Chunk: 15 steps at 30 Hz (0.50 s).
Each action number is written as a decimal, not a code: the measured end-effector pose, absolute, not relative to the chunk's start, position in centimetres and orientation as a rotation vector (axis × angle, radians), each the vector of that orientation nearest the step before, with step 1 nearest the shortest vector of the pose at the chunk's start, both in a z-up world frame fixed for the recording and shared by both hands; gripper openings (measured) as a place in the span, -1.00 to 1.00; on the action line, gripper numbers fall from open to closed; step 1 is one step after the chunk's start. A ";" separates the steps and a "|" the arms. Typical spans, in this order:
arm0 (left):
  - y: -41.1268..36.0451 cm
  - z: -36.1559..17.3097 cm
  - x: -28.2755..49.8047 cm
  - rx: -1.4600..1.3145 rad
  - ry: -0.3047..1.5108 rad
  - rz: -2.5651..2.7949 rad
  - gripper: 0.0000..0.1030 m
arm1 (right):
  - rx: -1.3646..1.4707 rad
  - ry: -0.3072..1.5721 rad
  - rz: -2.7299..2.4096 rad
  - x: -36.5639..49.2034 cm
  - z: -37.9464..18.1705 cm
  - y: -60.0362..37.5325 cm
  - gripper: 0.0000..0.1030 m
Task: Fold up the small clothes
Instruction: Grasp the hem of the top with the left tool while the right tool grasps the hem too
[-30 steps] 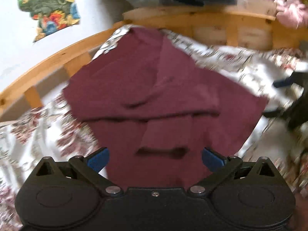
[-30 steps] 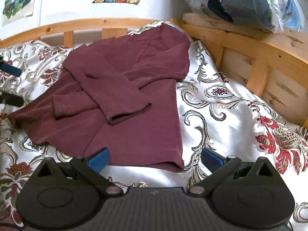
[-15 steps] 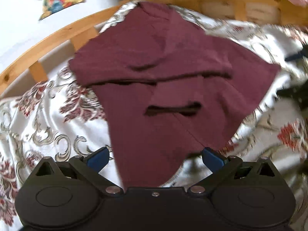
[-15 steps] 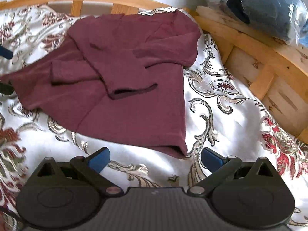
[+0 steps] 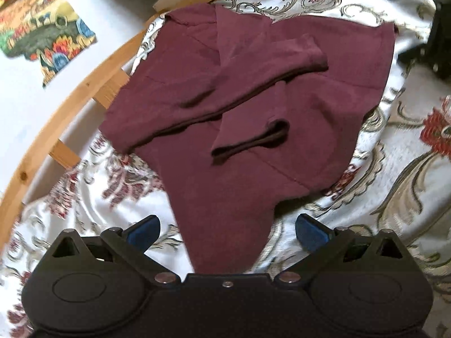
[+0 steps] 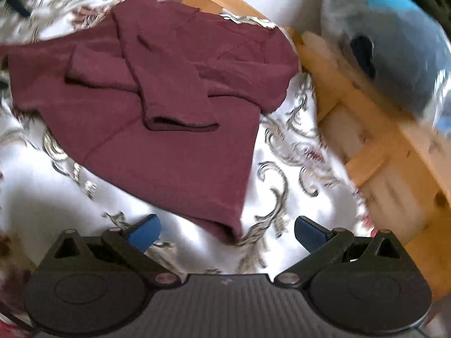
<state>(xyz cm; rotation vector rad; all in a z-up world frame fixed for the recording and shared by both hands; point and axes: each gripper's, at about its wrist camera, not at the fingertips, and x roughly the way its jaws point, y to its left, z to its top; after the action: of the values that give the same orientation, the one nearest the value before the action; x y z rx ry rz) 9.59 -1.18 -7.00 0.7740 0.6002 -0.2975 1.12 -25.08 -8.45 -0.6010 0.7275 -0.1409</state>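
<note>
— In the middle of both frames, what's lying there?

— A maroon top [image 5: 245, 107], spread on the patterned sheet [image 5: 400, 197]. Both sleeves are already crossed over the chest; one cuff [image 5: 251, 142] sits mid-frame in the left view, the other [image 6: 183, 125] mid-frame in the right view.

— And the grippers?

— The left gripper [image 5: 227, 228] sits at the bottom of its frame, fingers spread wide and holding nothing, with a corner of the hem running down between them. The right gripper [image 6: 227, 228] is likewise released and empty; the other hem corner [image 6: 225, 229] lies between its blue fingertips [image 6: 143, 231], a little below centre. Whether either touches the cloth I can't tell, as the edges are blurred.

— So which step is this?

— I'd judge the sleeves are done and the bottom-to-top fold is coming. Each gripper lines up with one hem corner.

— What does the next move need?

— Probably closing on both corners together, catching both layers, then lifting and carrying the hem toward the collar [image 5: 194, 19] in the upper part of the frame, evenly, so the sleeves don't slide out.

— Any obstacle?

— The wooden rail [image 6: 363, 129] at the right and the bagged bundle [image 6: 394, 45] in the upper right are close to the collar end.
</note>
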 end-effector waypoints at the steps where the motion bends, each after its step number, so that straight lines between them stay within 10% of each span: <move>1: -1.2 -7.1 9.5 0.797 0.589 -0.285 0.99 | -0.627 0.722 -0.137 1.2 -8.6 -25.0 1.00; 9: -1.1 -7.3 10.1 0.855 0.578 -0.208 0.83 | -0.733 0.659 -0.126 2.1 -9.2 -25.3 0.99; 15: -0.7 -7.1 10.2 0.872 0.566 -0.171 -0.02 | -0.801 0.618 -0.091 2.0 -9.5 -25.1 0.70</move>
<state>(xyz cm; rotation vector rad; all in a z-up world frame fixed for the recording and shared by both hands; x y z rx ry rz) 10.22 -0.68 -7.08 0.8724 0.5663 -0.1708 1.97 -25.13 -9.50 -0.8014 0.6179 -0.0909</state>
